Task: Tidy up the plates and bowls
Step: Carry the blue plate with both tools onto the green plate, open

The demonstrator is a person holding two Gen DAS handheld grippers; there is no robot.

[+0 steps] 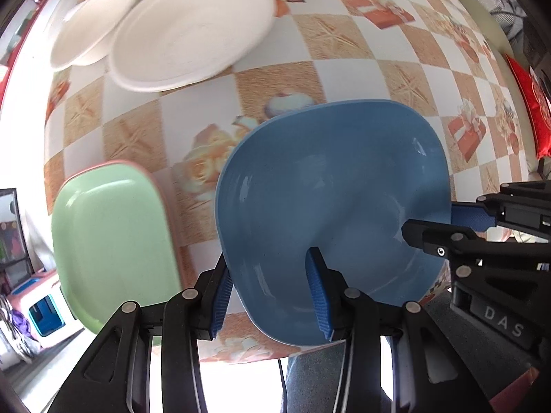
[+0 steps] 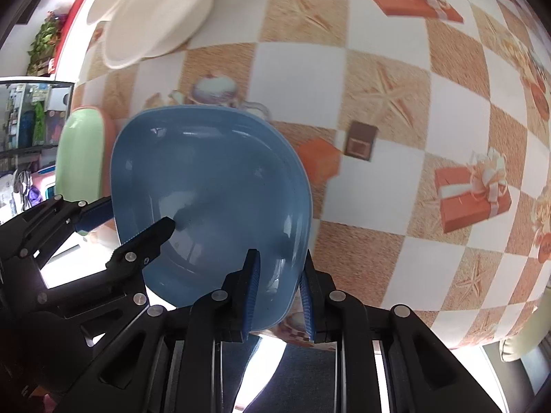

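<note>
Both grippers point steeply down at the patterned tablecloth (image 1: pixel 347 48). The left gripper (image 1: pixel 272 289) clamps the near rim of the blue bowl (image 1: pixel 330 186), one pad inside the wall and one outside. The right gripper (image 2: pixel 279 296) clamps the same bowl on its opposite rim, again one pad inside and one outside. The bowl sits above the near table edge, between the two tools. The left wrist view shows a green bowl (image 1: pixel 113 241) nested in a pink one just beside the blue bowl, and white plates (image 1: pixel 193 31) farther back. The right wrist view shows more of the bare cloth to the right.
</note>
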